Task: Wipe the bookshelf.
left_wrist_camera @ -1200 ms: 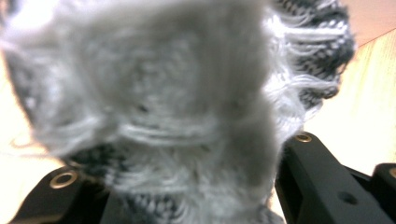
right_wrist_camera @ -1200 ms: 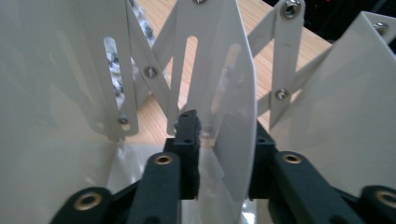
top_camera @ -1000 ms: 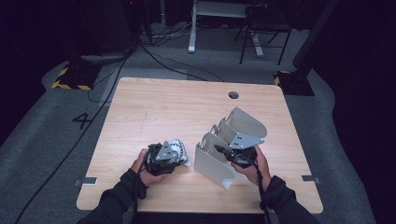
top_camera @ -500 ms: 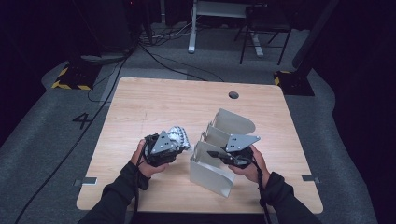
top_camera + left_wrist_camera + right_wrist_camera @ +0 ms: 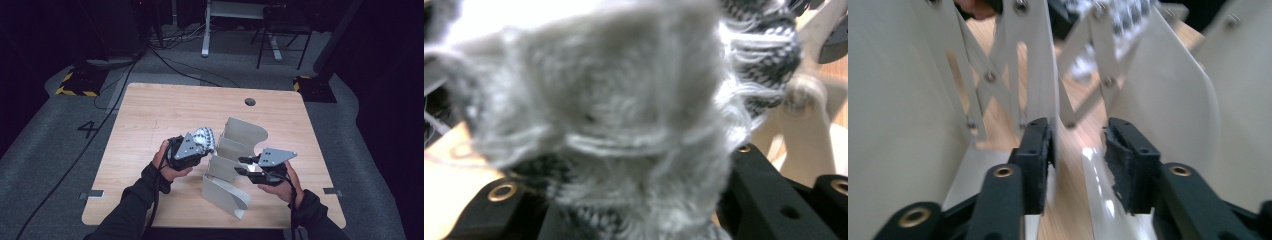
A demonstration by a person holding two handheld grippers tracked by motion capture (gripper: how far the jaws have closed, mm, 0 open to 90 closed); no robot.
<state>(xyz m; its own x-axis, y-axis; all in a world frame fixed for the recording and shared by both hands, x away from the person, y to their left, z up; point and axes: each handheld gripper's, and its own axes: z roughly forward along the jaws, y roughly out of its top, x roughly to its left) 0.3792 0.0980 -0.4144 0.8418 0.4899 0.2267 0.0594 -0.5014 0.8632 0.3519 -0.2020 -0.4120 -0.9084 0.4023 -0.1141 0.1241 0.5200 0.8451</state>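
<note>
Wooden table (image 5: 150, 120): knit sock (image 5: 624, 115) clamped in left tool (image 5: 200, 150), beside rack (image 5: 235, 150).

Dim surroundings fall to black around the evenly lit wooden table (image 5: 165, 115) in the slightly soft high view, while the left gripper view blurs a knitted cloth (image 5: 614, 125) pressed close and the right gripper view catches glare below a white divider panel (image 5: 1040, 65).

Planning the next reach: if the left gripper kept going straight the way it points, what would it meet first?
Probably the white expanding divider rack, just beyond the grey knit sock gripped by the left gripper; depth is unclear.
</note>
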